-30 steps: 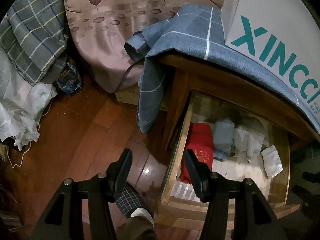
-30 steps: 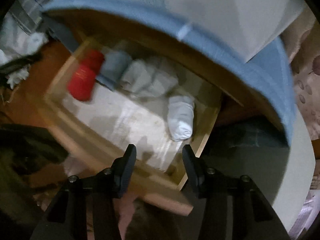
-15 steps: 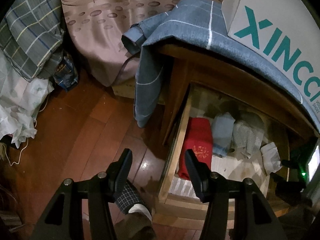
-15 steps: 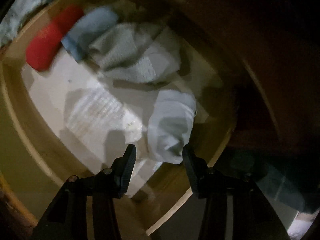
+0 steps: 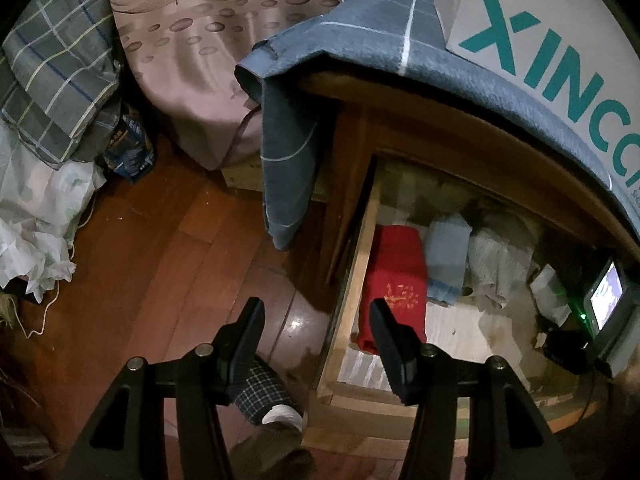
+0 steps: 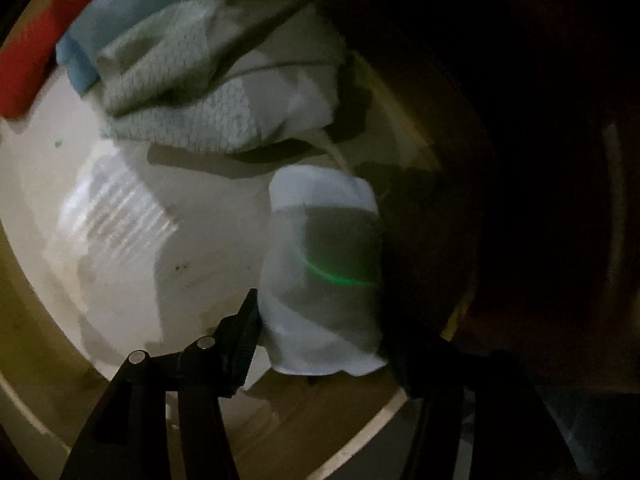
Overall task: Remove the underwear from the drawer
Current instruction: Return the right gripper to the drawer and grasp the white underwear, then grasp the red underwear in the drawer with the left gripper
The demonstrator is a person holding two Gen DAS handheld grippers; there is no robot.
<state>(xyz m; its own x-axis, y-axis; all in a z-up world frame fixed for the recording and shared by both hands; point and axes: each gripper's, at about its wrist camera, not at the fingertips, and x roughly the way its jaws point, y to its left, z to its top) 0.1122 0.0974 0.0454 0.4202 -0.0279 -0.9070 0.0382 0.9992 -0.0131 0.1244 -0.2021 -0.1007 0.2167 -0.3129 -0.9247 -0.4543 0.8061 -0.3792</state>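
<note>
Above a wooden floor (image 5: 168,248), a white box (image 5: 560,40) printed "XINcc" in teal tops the desk (image 5: 460,120), whose open drawer (image 5: 352,280) holds folded underwear, the white roll (image 6: 324,272) lying between the spread fingers of the right gripper (image 6: 320,320) while the left gripper (image 5: 316,328) hangs released.

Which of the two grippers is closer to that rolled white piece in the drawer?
The right gripper: its open fingers straddle the white roll inside the drawer. The left gripper hangs open above the drawer's other side, near the red piece.
</note>
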